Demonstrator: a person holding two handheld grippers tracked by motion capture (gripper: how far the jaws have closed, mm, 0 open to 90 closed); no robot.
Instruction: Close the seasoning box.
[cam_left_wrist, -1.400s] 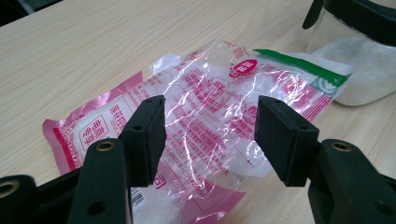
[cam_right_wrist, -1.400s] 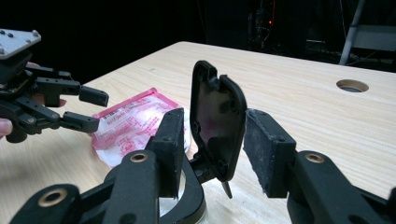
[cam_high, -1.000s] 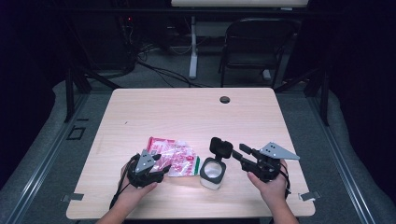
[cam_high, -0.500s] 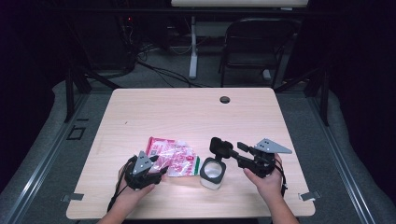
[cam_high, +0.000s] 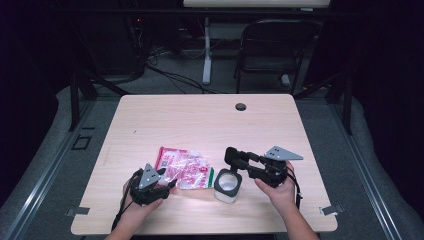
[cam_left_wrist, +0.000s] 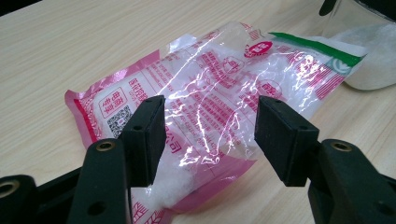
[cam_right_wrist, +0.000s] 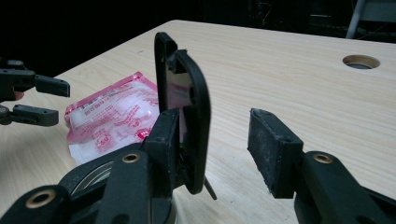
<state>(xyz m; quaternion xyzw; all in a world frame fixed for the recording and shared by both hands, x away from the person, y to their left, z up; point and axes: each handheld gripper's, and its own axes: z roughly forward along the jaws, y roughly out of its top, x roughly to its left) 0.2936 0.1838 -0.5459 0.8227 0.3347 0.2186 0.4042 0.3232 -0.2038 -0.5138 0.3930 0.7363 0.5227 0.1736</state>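
- Lying flat on the table (cam_high: 165, 120), the pink and clear bag (cam_high: 182, 170) points its long side from my left gripper (cam_high: 167, 184) toward the jar (cam_high: 227, 186).
- The bag sits right in front of my left gripper, with its near end between the two black jaws.
- My left gripper is open. Its jaws stand wide on each side of the bag, and I cannot tell if the left one touches it.
- The bag is see-through on top, with pink edges, red writing, a small square code and a green stripe at the far end. White fluffy stuff is inside.
- The jar is white inside with a shiny wall. It stands just past the far end of the bag, touching or almost touching it.
- My right gripper (cam_right_wrist: 212, 140) is open too, and its jaws have just been moving. A black lid (cam_right_wrist: 180, 112) stands on its edge against the left jaw. The other jaw is well apart from it.
- The jar is just below my right gripper.
- A round hole (cam_high: 241, 106) is far off in the table.
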